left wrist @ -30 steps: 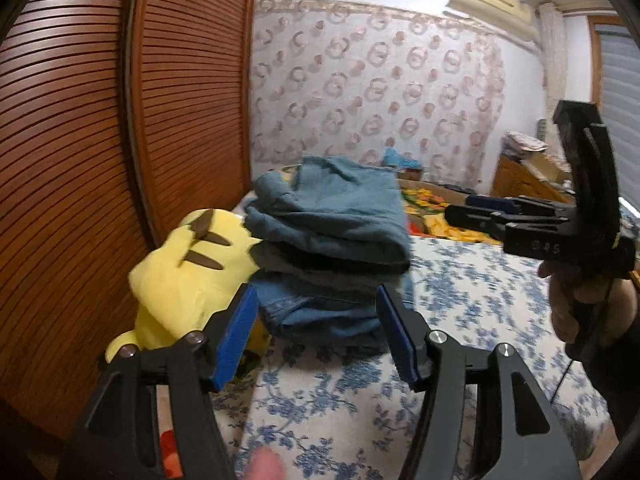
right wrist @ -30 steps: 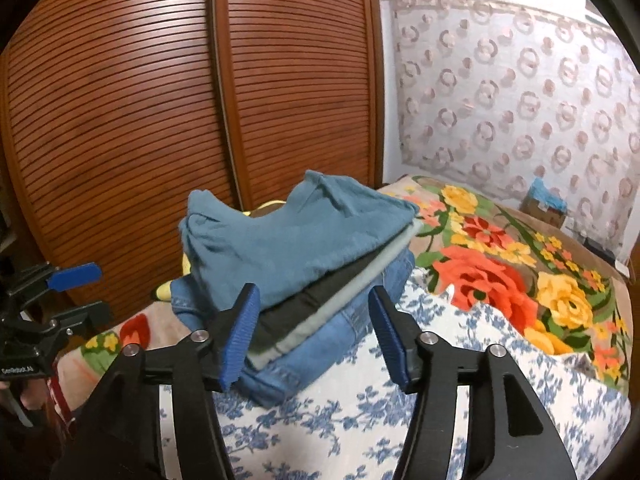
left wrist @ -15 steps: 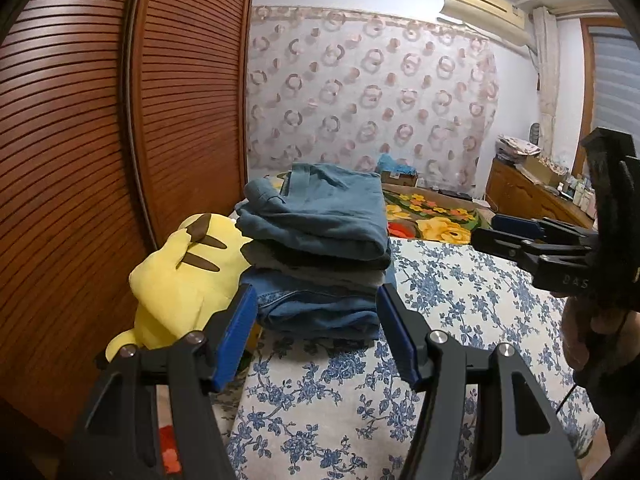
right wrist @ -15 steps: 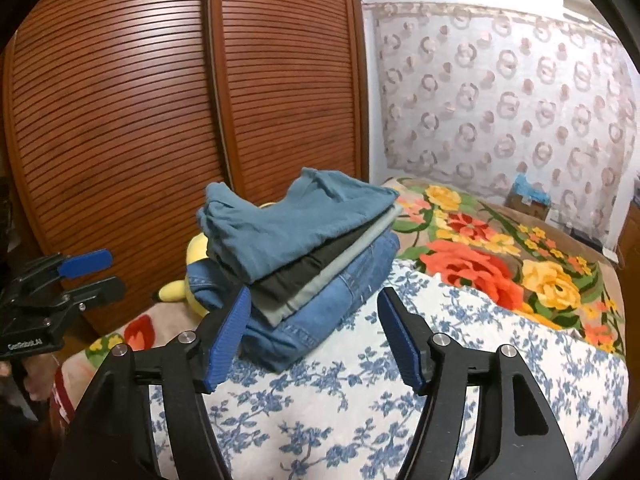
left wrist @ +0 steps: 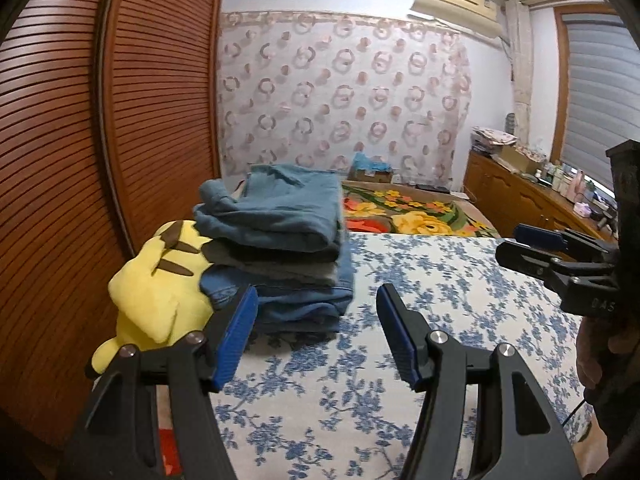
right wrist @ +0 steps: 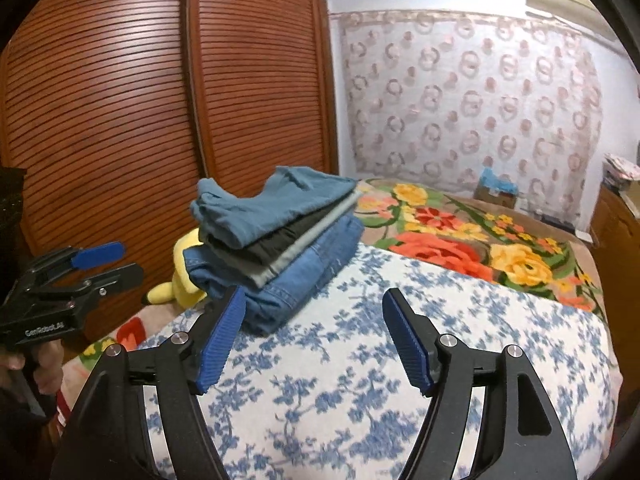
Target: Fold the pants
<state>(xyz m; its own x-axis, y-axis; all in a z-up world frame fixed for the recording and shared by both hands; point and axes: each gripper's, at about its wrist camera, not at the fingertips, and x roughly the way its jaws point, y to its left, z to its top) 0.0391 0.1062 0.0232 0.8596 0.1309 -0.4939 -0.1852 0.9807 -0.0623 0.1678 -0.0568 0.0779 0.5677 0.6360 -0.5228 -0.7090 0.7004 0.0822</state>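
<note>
1. My left gripper (left wrist: 316,332) hangs over the blue-flowered sheet (left wrist: 420,280), jaws well apart, nothing between them.
2. My right gripper (right wrist: 314,336) is also empty; its jaws have just been opening and now stand wide.
3. The folded pants (right wrist: 276,236) sit in a stack at the far left of the bed: teal on top, dark and grey layers, blue denim at the bottom.
4. A yellow plush toy (left wrist: 160,284) touches the stack's left side, near the slatted wooden doors (left wrist: 80,120).
</note>
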